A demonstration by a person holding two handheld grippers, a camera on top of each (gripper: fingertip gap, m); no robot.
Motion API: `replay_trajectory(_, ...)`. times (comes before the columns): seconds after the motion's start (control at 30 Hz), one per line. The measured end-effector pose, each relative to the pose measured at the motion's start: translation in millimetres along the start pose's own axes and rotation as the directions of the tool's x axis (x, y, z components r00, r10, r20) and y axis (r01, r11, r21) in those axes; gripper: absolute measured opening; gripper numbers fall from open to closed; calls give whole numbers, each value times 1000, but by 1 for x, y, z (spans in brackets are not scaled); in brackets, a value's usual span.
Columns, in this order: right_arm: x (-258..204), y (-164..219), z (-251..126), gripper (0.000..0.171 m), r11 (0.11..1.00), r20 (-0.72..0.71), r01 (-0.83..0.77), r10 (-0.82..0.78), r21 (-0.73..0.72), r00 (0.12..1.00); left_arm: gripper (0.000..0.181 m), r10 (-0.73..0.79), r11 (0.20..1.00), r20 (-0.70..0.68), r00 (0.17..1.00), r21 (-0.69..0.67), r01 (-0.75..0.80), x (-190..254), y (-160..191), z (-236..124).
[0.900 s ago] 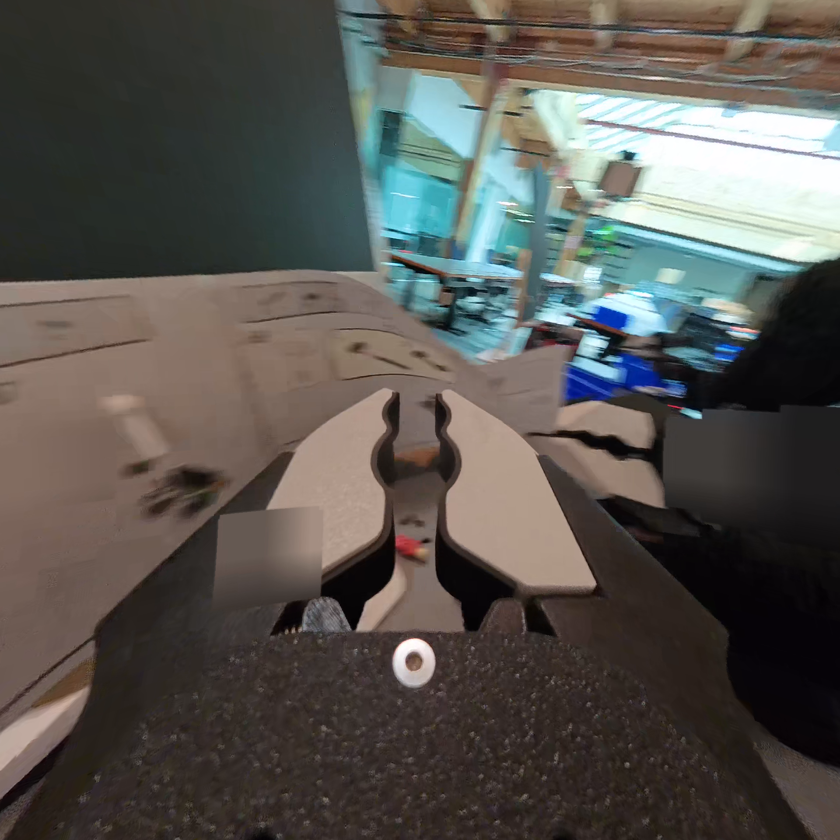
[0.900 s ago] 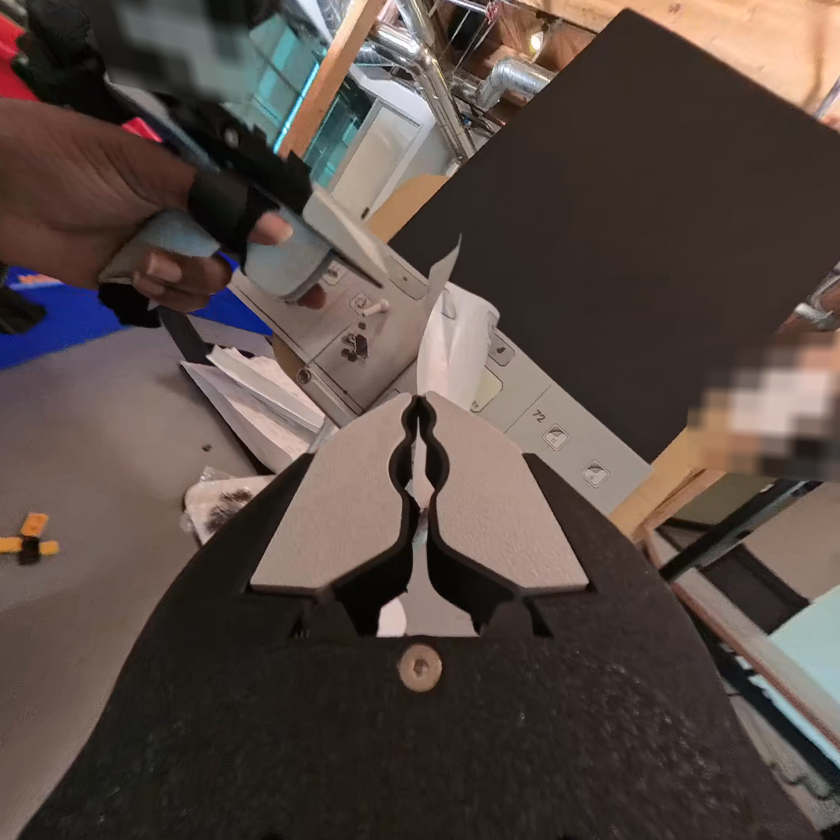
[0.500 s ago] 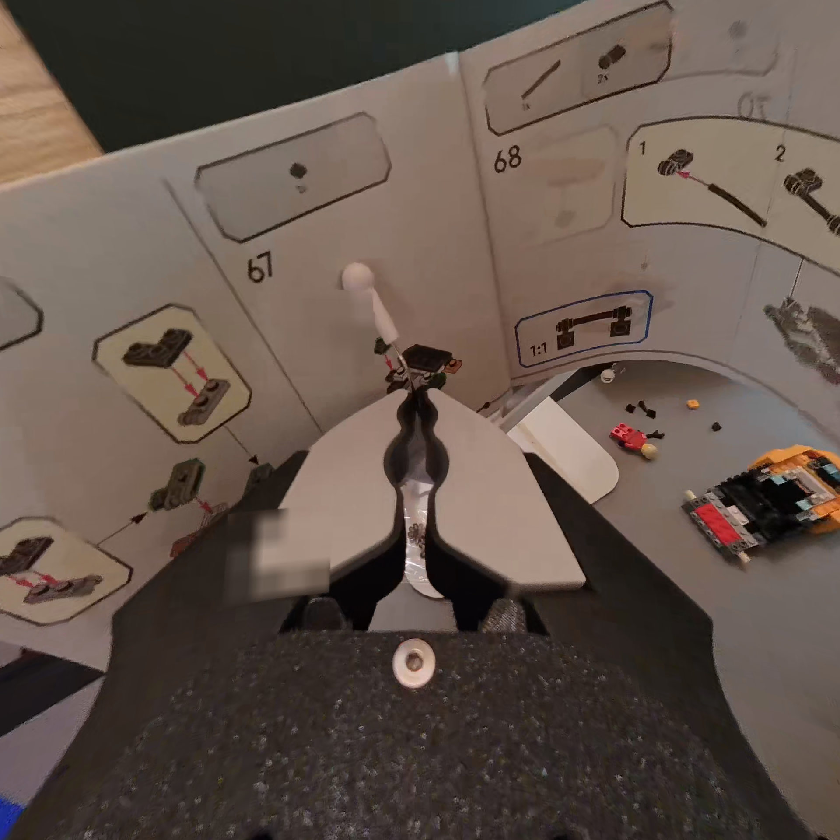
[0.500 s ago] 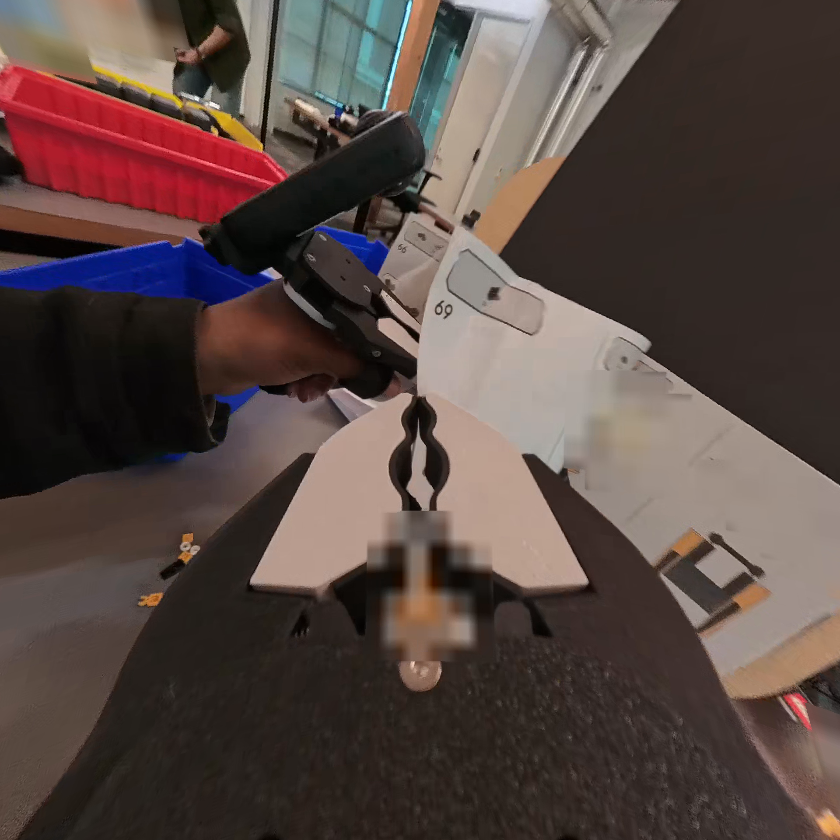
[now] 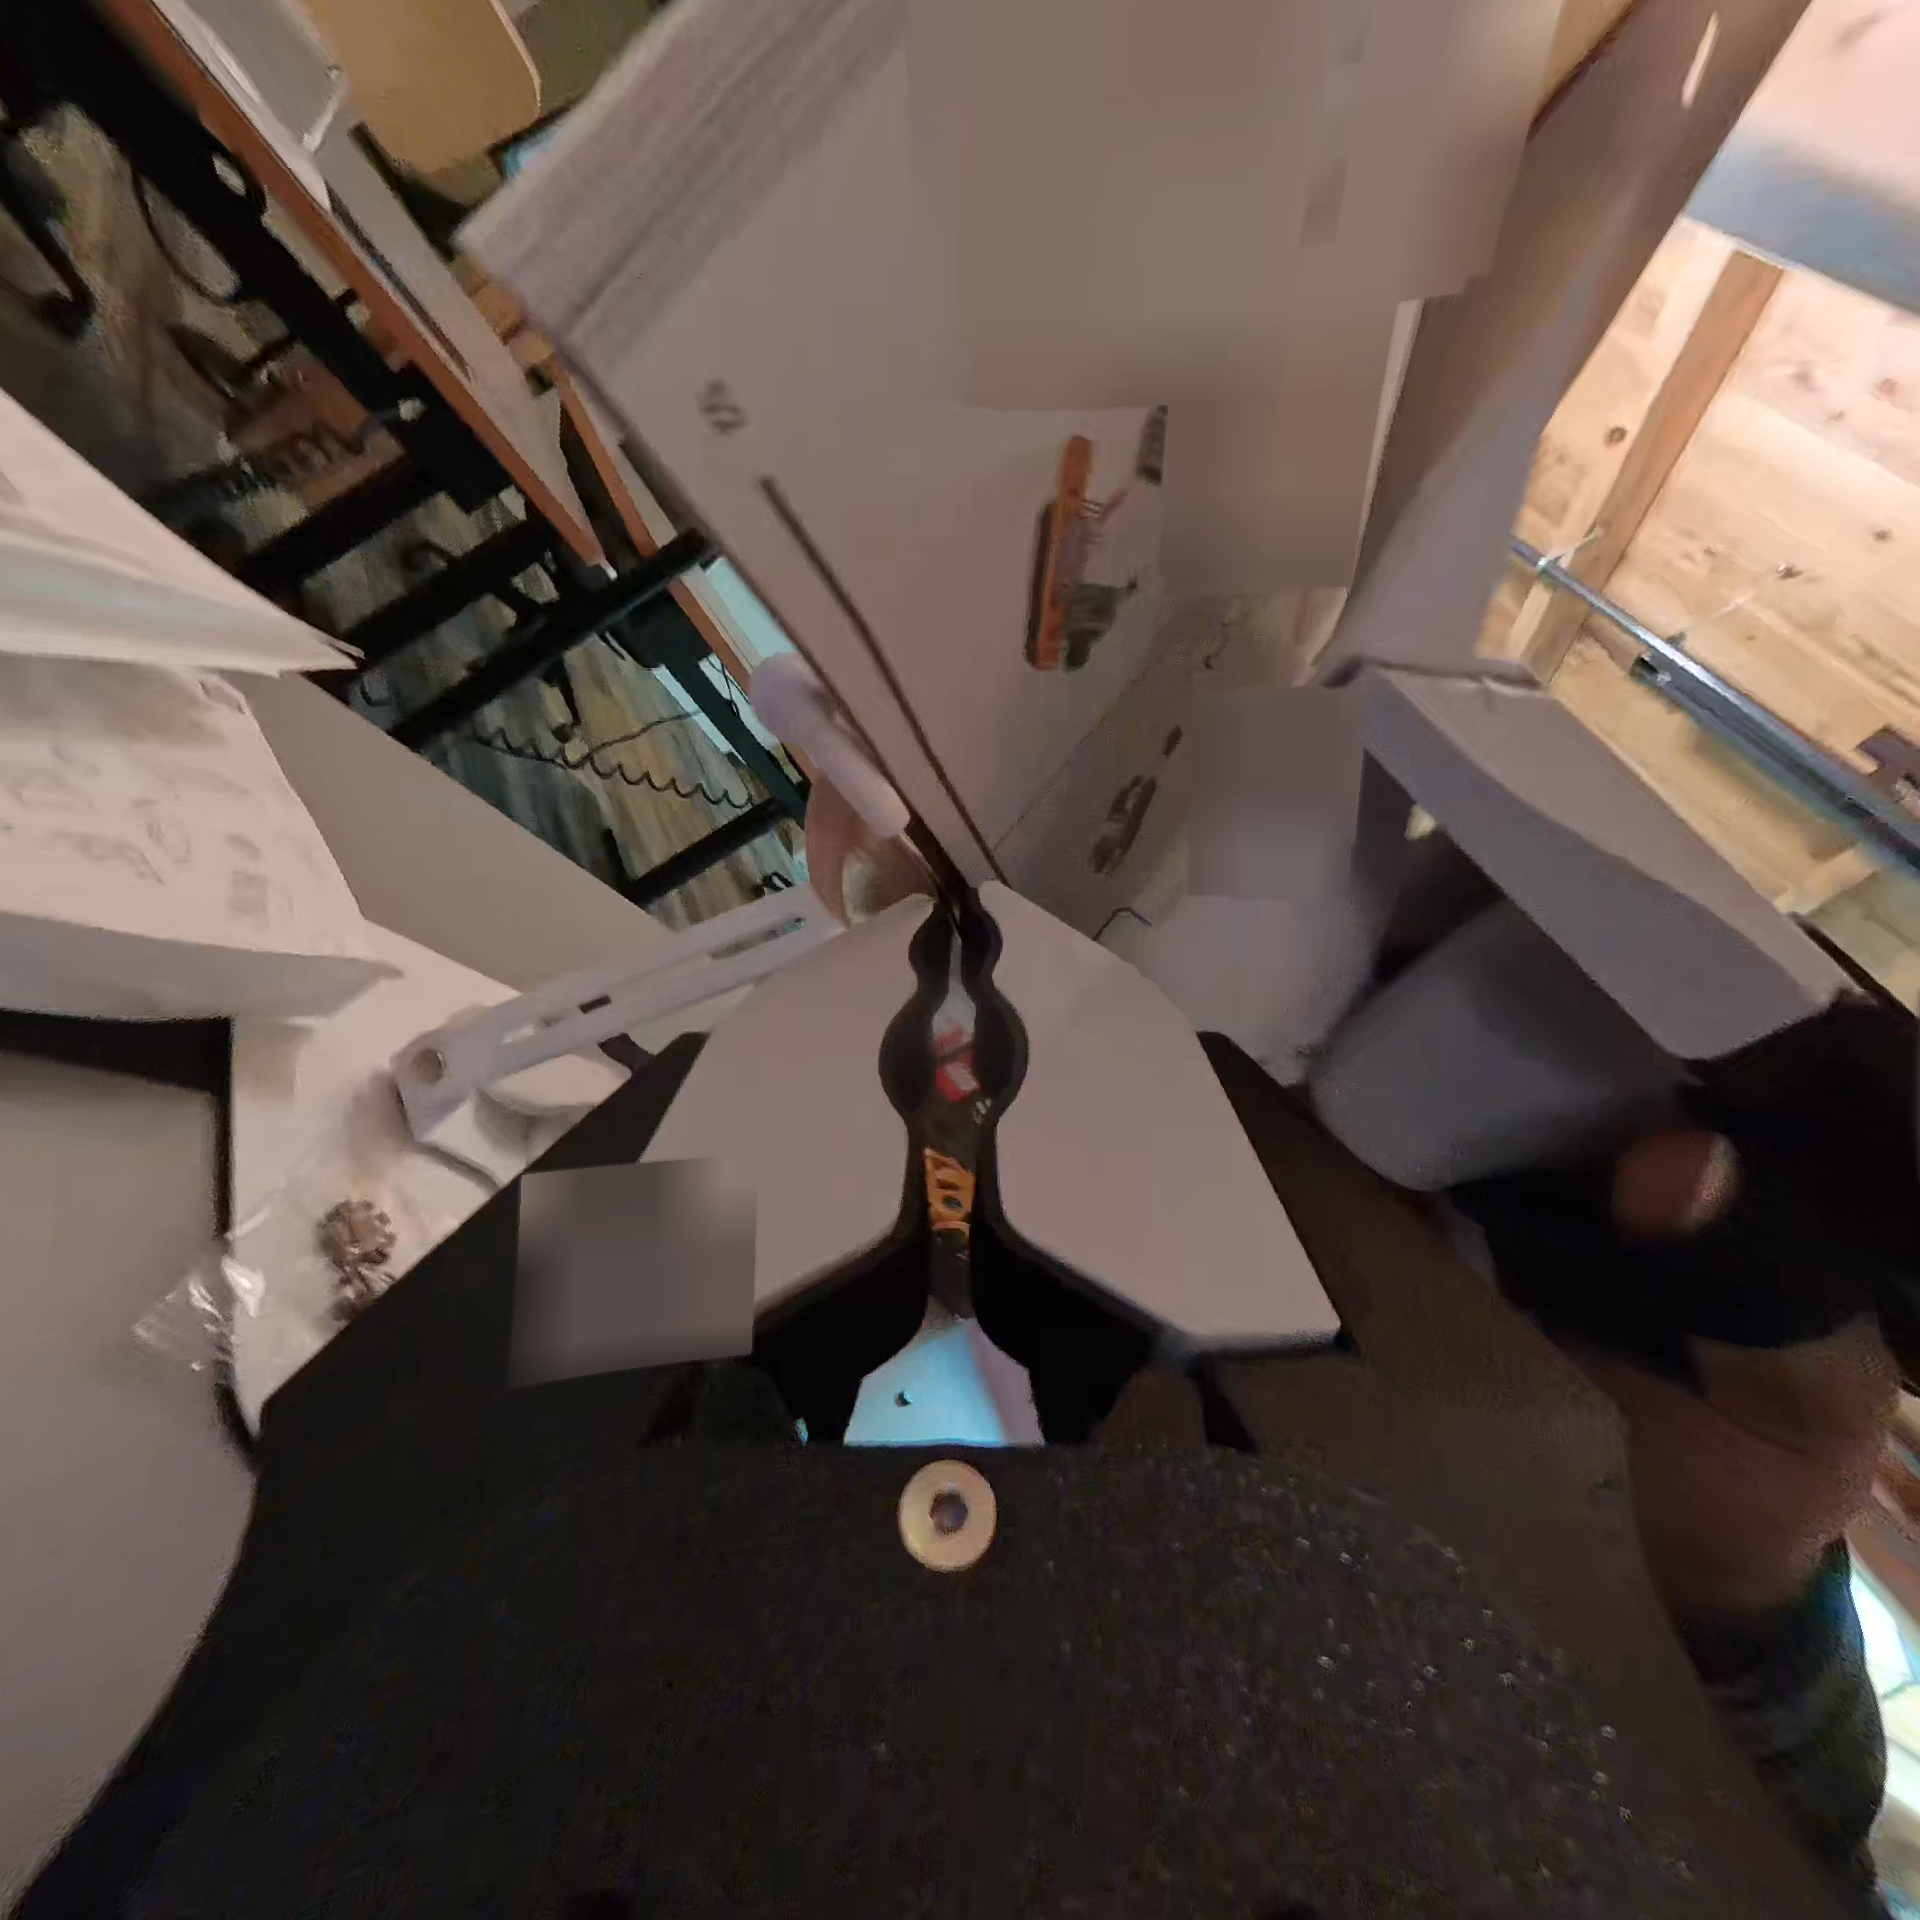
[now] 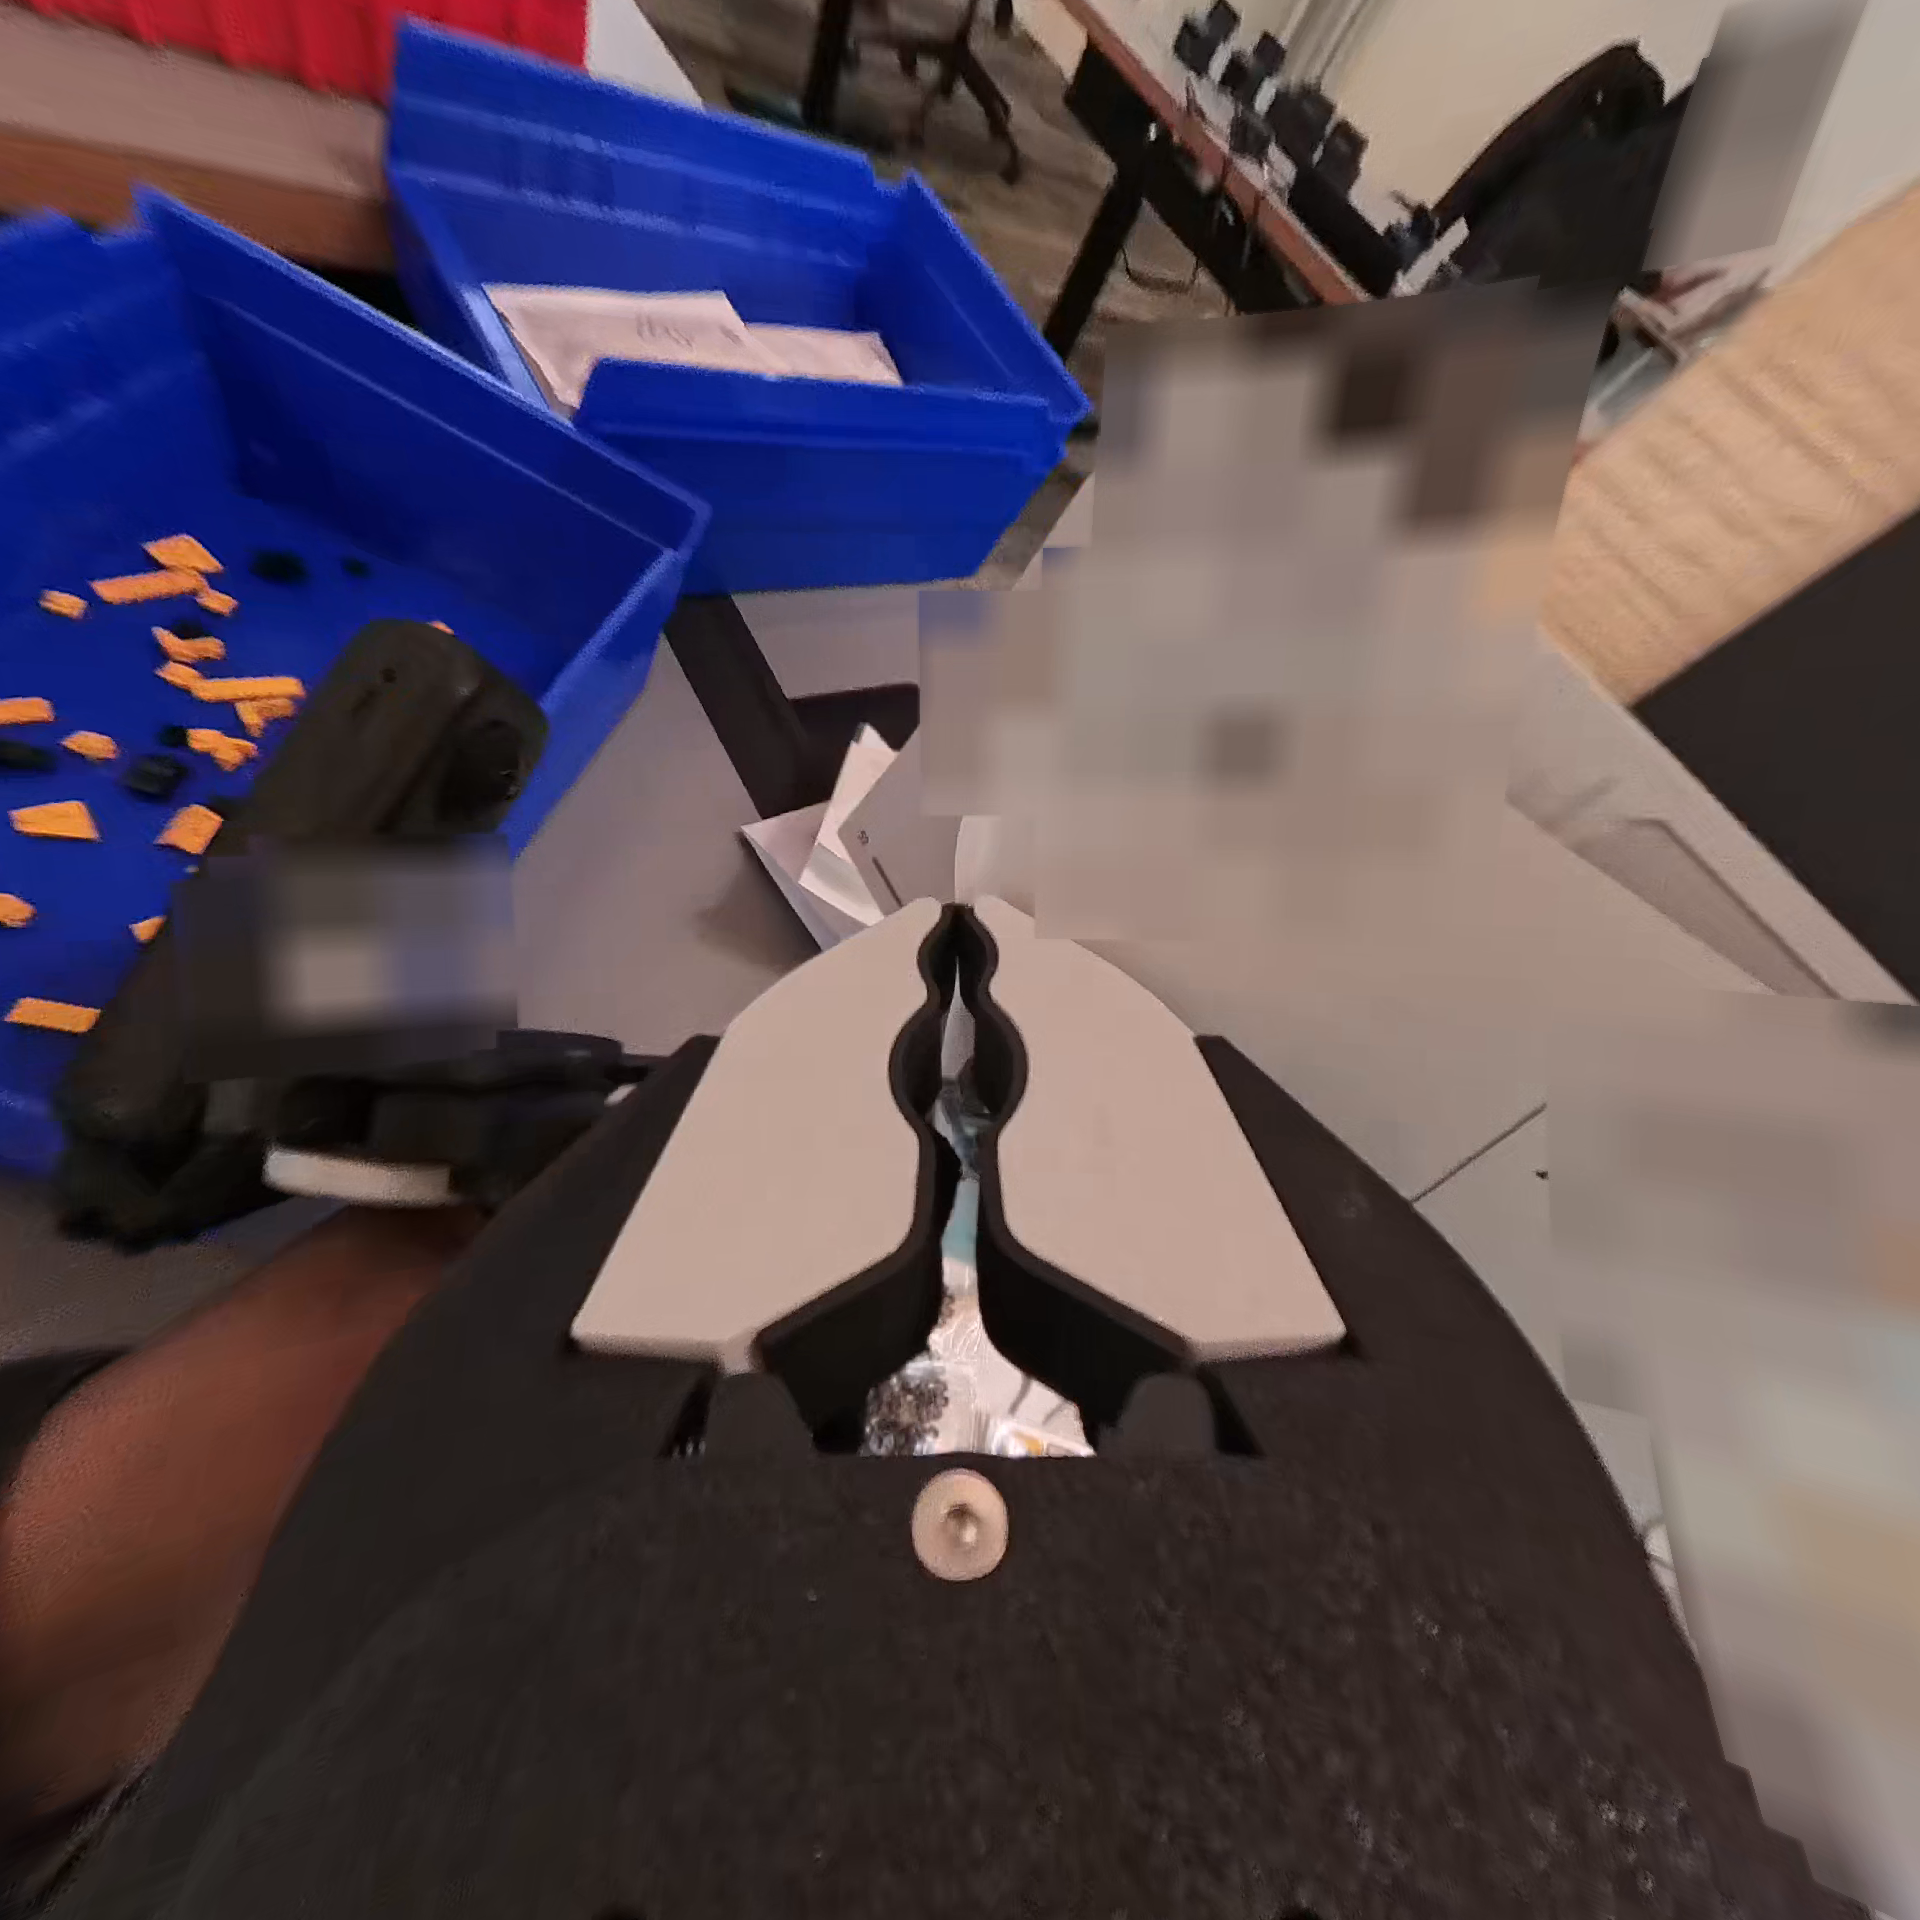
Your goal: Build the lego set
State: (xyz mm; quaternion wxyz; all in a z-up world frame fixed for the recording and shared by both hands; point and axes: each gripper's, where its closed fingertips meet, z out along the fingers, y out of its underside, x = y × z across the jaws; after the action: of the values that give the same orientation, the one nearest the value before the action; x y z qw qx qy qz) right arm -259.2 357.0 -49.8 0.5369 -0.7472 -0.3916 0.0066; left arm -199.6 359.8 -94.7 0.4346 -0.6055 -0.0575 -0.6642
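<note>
My left gripper (image 5: pixel 961 894) is shut on a small Lego piece with a white ball-ended rod (image 5: pixel 831 748) that sticks out past the tips. Pages of the instruction booklet (image 5: pixel 935 312) stand close around it. Part of the orange and black Lego model (image 5: pixel 951 1179) shows through the gap between the jaws. My right gripper (image 6: pixel 958 914) is shut, with the thin edge of a white booklet page (image 6: pixel 951 1023) between its jaws. The left gripper's black body (image 6: pixel 405 727), held in a hand, shows at the left of the right wrist view.
A blue bin (image 6: pixel 613 582) with several loose orange and black pieces (image 6: pixel 187 644) stands at the left, and a second blue bin (image 6: pixel 831 468) with paper stands behind it. A white bracket (image 5: pixel 582 1023) and a clear bag of small parts (image 5: pixel 348 1247) lie on the table.
Both grippers have swung sharply with the booklet. The left view has turned from the open pages to a page seen edge-on. The right view has dropped towards the blue bins. Both stay shut.
</note>
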Motion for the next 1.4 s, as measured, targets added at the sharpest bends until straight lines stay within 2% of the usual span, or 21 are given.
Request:
replay_trajectory(0.1, -4, 1, 20, 1, 997, -33, 50, -52, -56, 998, 2, 26, 1000, 3, 1000, -11, -26, -1, 0, 0)
replay_trajectory(0.2, -12, -9, 31, 4, 991, -10, 127, -128, -45, 992, 2, 29, 1000, 11, 1000, -9, -29, -2, -1, 1)
replay_trajectory(0.3, -40, -26, 27, 28, 987, 148, 159, -162, 31, 976, 2, 16, 1000, 4, 1000, -6, -16, -2, -2, 2)
replay_trajectory(0.33, -47, -35, 18, 34, 984, 192, 156, -170, 88, 967, 2, 17, 1000, 6, 1000, -7, -17, -2, -2, 2)
replay_trajectory(0.4, -45, -59, -19, 34, 962, 220, 96, -155, 255, 963, 2, 22, 1000, 9, 1000, -10, -22, -3, -2, 1)
replay_trajectory(0.47, -12, -72, -67, 27, 919, 148, 55, -121, 390, 981, 2, 24, 1000, 9, 1000, -11, -24, -3, -2, 1)
replay_trajectory(0.5, 13, -67, -86, 26, 907, 73, 94, -135, 410, 988, 2, 28, 1000, 10, 1000, -12, -28, -3, -2, 1)
replay_trajectory(0.57, 63, -37, -109, 26, 902, -95, 269, -252, 337, 963, 2, 31, 999, 10, 999, -11, -31, -3, -2, 1)
replay_trajectory(0.67, 109, 25, -108, 28, 832, -173, 547, -528, 93, 831, 2, 30, 1000, 12, 999, -3, -30, -4, -2, 2)
replay_trajectory(0.73, 115, 46, -99, 31, 733, -172, 680, -669, 2, 723, 3, 36, 999, 16, 999, 1, -36, -5, -2, 2)
replay_trajectory(0.83, 105, 59, -73, 34, 630, -135, 770, -775, -101, 617, 3, 34, 999, 18, 999, 5, -34, -6, -1, 1)
replay_trajectory(0.93, 102, 63, -50, 35, 581, -131, 792, -814, -186, 566, 3, 41, 999, 29, 999, 23, -42, -6, -1, 1)
replay_trajectory(1.27, 97, 48, -31, 41, 616, -159, 726, -785, -306, 599, 1, -26, 994, 39, 999, 110, 22, 2, 0, -3)
replay_trajectory(1.4, 96, 50, -30, 37, 611, -163, 713, -787, -344, 595, 1, 136, 985, 99, 986, 93, -146, 10, -2, -1)
